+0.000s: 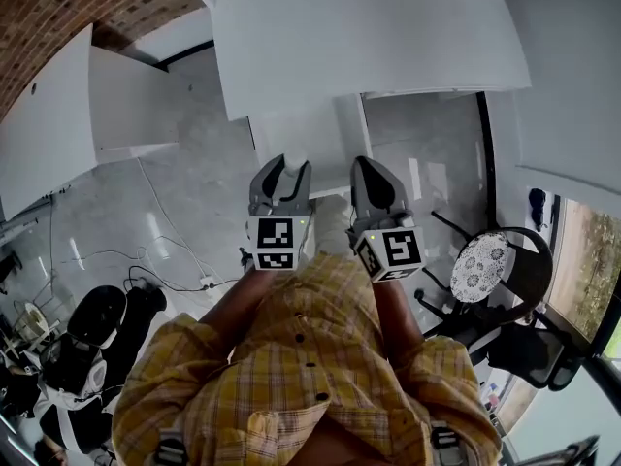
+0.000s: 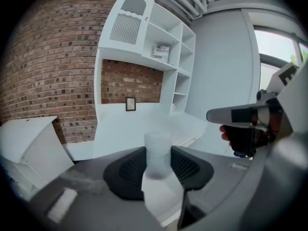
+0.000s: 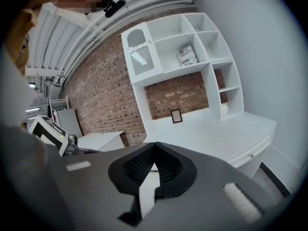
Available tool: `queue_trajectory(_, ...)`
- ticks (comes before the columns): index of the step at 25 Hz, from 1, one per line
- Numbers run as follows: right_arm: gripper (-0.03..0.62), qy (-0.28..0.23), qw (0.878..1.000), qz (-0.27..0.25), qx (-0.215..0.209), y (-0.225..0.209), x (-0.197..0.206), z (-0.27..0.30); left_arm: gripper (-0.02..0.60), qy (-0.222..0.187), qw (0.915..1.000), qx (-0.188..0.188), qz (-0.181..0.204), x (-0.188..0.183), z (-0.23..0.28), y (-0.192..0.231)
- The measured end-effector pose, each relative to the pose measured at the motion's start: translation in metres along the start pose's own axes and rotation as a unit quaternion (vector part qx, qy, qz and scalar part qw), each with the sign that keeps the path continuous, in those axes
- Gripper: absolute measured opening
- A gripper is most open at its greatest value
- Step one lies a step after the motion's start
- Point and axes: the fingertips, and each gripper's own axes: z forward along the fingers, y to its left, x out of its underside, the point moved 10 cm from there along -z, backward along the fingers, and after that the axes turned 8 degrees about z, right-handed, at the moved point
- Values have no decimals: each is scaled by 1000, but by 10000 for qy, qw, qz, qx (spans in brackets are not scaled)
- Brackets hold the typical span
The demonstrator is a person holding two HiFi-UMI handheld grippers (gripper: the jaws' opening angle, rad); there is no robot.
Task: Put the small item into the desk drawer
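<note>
In the left gripper view a small frosted, translucent cylinder (image 2: 157, 146) stands upright between the black pads, and my left gripper (image 2: 158, 152) is shut on it. The white desk (image 2: 139, 124) with its shelf unit lies ahead of it. My right gripper (image 3: 154, 146) is empty, its tips meeting, and it faces the same desk (image 3: 216, 134), whose drawer front carries a small knob (image 3: 250, 154). From the head view both grippers, left (image 1: 287, 170) and right (image 1: 375, 168), hang side by side in front of the person's yellow plaid shirt, short of the desk (image 1: 369, 37).
A chair with a patterned cushion (image 1: 482, 265) stands at the right. Black gear and cables (image 1: 97, 328) lie on the floor at the left. A small framed picture (image 2: 130, 104) stands on the desk by the brick wall. A second white table (image 2: 29, 134) sits to the left.
</note>
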Motion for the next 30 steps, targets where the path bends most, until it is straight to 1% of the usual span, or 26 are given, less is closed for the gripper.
queue_trajectory(5,-2,230,9997,0,-78,-19,8,9,167,191,9992,-204,-283,6,18,-7)
queue_trajectory(9,-2,411,9991,23,-135,-27,15,24,167,291,9975,-245,-594,13,35,-4)
queue_trajectory(13,-2,565,9982,45,-193,-33,26,39,167,601,9947,-275,-786,30,52,2)
queue_trajectory(16,-2,628,9977,60,-234,-42,35,44,167,744,9927,-313,-899,42,64,2)
queue_trajectory(21,-2,738,9969,129,-226,-54,45,52,167,872,9920,-307,-856,49,82,1)
queue_trajectory(25,-2,827,9962,106,-249,-54,52,56,167,1087,9894,-216,-936,61,94,-1)
queue_trajectory(28,-2,851,9960,103,-269,-58,57,56,167,1178,9878,-219,-998,70,105,-2)
queue_trajectory(30,-2,920,9953,118,-262,-62,59,57,169,1301,9852,-218,-1096,78,113,-4)
